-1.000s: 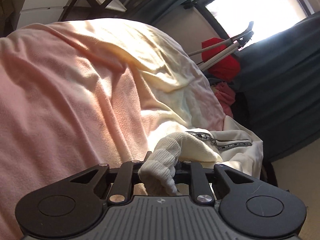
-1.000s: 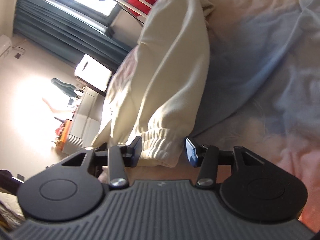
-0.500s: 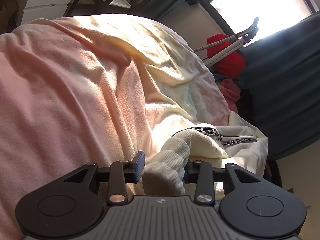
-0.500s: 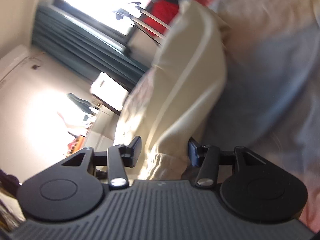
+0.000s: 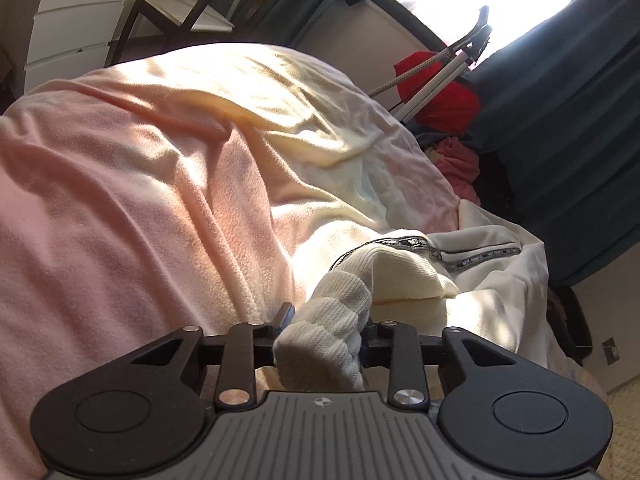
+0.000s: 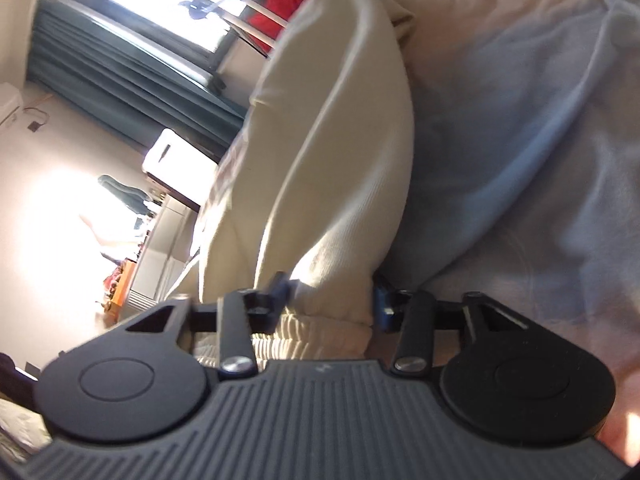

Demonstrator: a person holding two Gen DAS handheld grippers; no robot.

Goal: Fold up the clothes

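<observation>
Left gripper [image 5: 324,322] now spread, ribbed cuff [image 5: 326,330] loose between its fingers, a second ago pinched; right gripper [image 6: 330,296] also spread around cream sweatpants [image 6: 332,152] hem, pushed deeper in than earlier; garment lies on blanket [image 5: 132,208] toward 1 o'clock; likely regrasp before folding.

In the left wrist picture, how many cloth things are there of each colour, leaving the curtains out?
Cream: 1, sweatpants
Pink: 2, blanket, crumpled clothing
Red: 1, red cloth
Total: 4
</observation>
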